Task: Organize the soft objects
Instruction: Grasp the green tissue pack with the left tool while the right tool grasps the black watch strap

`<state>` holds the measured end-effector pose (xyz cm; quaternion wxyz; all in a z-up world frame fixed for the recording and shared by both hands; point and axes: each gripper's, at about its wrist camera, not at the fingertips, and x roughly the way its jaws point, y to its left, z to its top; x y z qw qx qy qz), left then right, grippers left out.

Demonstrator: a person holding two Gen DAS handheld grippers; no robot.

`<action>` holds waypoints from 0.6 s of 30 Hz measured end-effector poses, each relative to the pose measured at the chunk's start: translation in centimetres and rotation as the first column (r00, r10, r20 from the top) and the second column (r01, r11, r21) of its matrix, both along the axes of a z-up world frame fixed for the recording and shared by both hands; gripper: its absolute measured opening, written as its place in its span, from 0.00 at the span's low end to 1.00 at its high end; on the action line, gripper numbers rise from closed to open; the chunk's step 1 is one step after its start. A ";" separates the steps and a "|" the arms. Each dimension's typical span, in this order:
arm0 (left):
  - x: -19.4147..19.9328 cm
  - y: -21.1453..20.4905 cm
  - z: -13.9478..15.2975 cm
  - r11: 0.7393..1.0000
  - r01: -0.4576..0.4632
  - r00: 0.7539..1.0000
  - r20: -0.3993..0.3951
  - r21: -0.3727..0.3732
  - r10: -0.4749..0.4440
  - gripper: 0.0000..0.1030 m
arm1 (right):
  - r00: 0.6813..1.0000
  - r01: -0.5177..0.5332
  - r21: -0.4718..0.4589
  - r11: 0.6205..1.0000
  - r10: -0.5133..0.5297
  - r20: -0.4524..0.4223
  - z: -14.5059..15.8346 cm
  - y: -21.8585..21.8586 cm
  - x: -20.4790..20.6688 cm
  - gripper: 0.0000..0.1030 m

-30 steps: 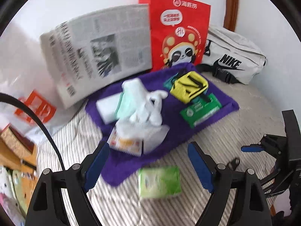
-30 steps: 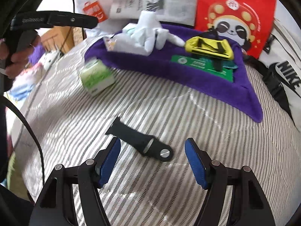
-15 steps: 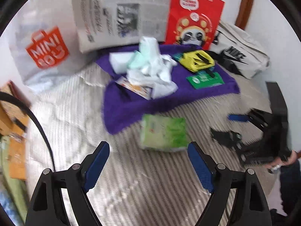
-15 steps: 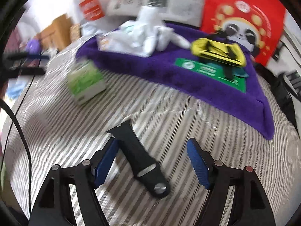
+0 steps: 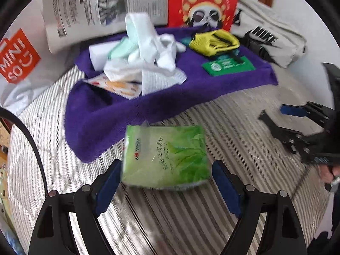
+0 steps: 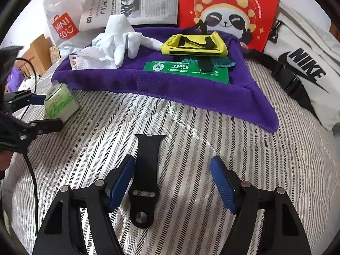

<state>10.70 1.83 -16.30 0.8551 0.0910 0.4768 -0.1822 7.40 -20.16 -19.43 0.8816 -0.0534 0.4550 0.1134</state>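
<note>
A green tissue pack (image 5: 165,157) lies on the striped cover just in front of the purple towel (image 5: 191,89). My left gripper (image 5: 165,180) is open with its fingers on either side of the pack; the right pad (image 5: 225,187) stands clear of it. A black watch strap (image 6: 146,174) lies lengthwise between the open fingers of my right gripper (image 6: 173,180), close to the left pad (image 6: 121,182). On the towel (image 6: 170,85) sit white gloves (image 6: 119,36), a crumpled tissue (image 6: 93,60), a yellow pouch (image 6: 191,44) and a flat green packet (image 6: 187,70).
A newspaper (image 5: 102,6), a red panda bag (image 5: 204,2), a white Nike bag (image 6: 303,63) and a Miniso bag (image 6: 63,25) stand along the back. The striped bed cover (image 6: 212,140) spreads around the towel. A cable (image 6: 31,170) runs at the left.
My left gripper has come down toward the green pack, which now lies between its fingers. The right gripper shifted and turned, so the strap now lies lengthwise beside its left pad.
</note>
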 end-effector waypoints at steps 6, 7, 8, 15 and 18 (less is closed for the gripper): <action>1.2 -0.8 -1.2 0.998 -0.059 0.998 0.021 0.036 0.059 0.69 | 0.999 0.047 0.017 0.999 -0.047 0.011 0.0 0.1 -0.6 0.68; 1.2 -0.6 -1.1 0.997 -0.070 0.997 0.020 0.022 0.070 0.69 | 0.999 0.047 0.018 0.999 -0.047 0.014 0.0 0.3 -0.6 0.63; 1.3 -0.3 -1.1 0.996 -0.087 0.996 0.030 0.012 0.087 0.69 | 0.999 0.028 0.019 0.999 -0.028 0.023 0.1 0.6 -0.9 0.52; 0.5 0.2 -0.9 0.996 -0.077 0.997 0.028 -0.033 0.078 0.69 | 1.000 0.003 0.004 1.000 -0.003 -0.018 0.7 2.1 -1.3 0.29; 0.4 -0.2 -1.1 0.997 -0.070 0.997 0.043 0.013 0.069 0.69 | 0.998 0.036 0.027 0.999 -0.034 -0.053 0.7 2.0 -0.7 0.30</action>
